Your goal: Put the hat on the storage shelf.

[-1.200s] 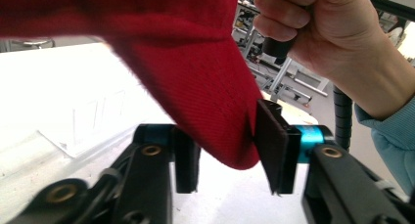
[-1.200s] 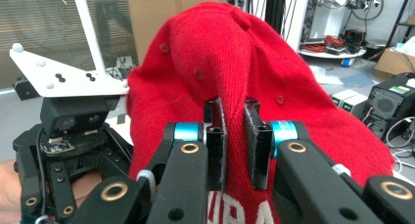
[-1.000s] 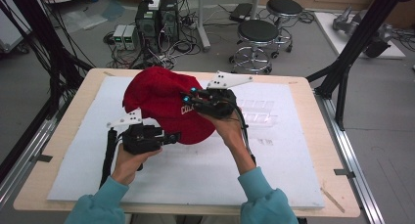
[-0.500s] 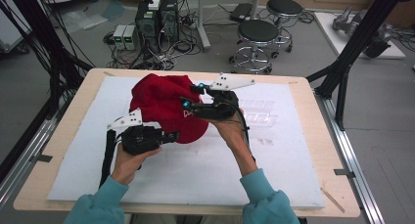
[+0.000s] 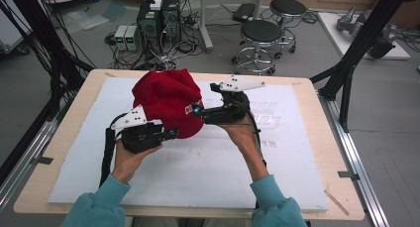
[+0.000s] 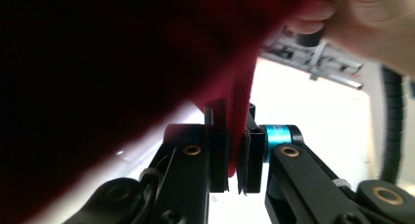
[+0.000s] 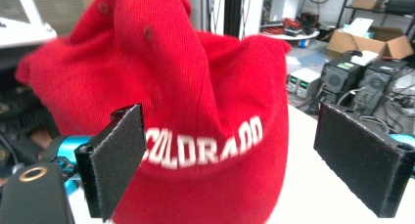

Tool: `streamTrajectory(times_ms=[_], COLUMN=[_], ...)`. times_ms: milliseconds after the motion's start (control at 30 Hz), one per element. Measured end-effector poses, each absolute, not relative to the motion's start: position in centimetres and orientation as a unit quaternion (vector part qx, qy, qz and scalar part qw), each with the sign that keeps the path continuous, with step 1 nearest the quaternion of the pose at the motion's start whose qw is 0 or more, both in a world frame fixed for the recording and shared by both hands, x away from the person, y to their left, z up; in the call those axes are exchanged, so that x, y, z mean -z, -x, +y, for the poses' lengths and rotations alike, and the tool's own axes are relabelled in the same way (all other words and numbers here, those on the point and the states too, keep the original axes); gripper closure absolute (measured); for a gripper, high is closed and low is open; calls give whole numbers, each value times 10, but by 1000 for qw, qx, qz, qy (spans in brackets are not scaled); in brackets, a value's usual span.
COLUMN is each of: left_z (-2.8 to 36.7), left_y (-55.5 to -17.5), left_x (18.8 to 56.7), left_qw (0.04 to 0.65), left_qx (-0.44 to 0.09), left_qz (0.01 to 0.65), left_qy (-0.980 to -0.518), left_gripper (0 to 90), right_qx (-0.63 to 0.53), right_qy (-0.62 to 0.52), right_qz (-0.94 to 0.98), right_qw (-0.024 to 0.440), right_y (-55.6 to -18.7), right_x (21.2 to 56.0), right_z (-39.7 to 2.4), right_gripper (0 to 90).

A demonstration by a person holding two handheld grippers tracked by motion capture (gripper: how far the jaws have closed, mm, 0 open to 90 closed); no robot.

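- Red knitted cloth makes up the hat (image 5: 168, 100), which has white letters reading "COLORADO" across its front, seen in the right gripper view.
- It is held up above the middle of the tabletop (image 5: 307, 88), bunched and puffy on top, with small holes in the cloth.
- One edge of the hat hangs down between the fingers (image 6: 219, 150) of the left gripper (image 6: 234, 158), which are clenched tight on the cloth.
- In the high view the left gripper sits under the hat's near left side, held in the person's left hand.
- The right gripper (image 7: 244, 165) faces the lettered side; its fingers (image 7: 117, 160) have just been opening and now stand wide apart, released, with the hat in front of them but not pinched.
- A big white sheet (image 5: 198, 172) covers most of the wooden tabletop.
- Some clear plastic pieces (image 5: 270, 115) lie on the sheet near the right hand.
- Behind the tabletop are two round stools (image 5: 260, 36), computer boxes (image 5: 158, 19) and many cables on a grey floor.
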State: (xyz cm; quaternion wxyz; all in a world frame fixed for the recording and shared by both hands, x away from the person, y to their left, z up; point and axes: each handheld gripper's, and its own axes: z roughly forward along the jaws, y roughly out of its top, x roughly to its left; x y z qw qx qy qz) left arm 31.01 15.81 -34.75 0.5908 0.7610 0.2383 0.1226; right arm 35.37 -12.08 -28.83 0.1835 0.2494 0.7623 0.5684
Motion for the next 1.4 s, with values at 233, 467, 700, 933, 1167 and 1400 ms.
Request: streamTrajectory(times_ms=[233, 467, 700, 933, 1167, 1400], left_z=[156, 151, 139, 126, 117, 106], left_y=[-318, -328, -341, -348, -354, -360], left_x=[336, 327, 319, 318, 323, 329], left_qw=[569, 556, 531, 518, 504, 493], left_qx=[-157, -180, -203, -219, -224, -234], left_qz=[241, 244, 243, 249, 259, 266], left_qy=[-770, -774, -786, -789, -793, -794], left_gripper=[850, 850, 850, 850, 850, 850], right_qx=[-557, -556, -537, -527, -524, -510], right_qy=[-275, -308, -333, -365, -387, -398], right_qz=[757, 737, 731, 719, 709, 704], right_qw=[203, 228, 257, 268, 269, 294], right_y=[-343, -329, -313, -295, -278, -266], right_x=[292, 295, 304, 325, 352, 381], right_z=[-148, -189, -225, -257, -278, -287], right_gripper=[112, 112, 112, 112, 112, 112])
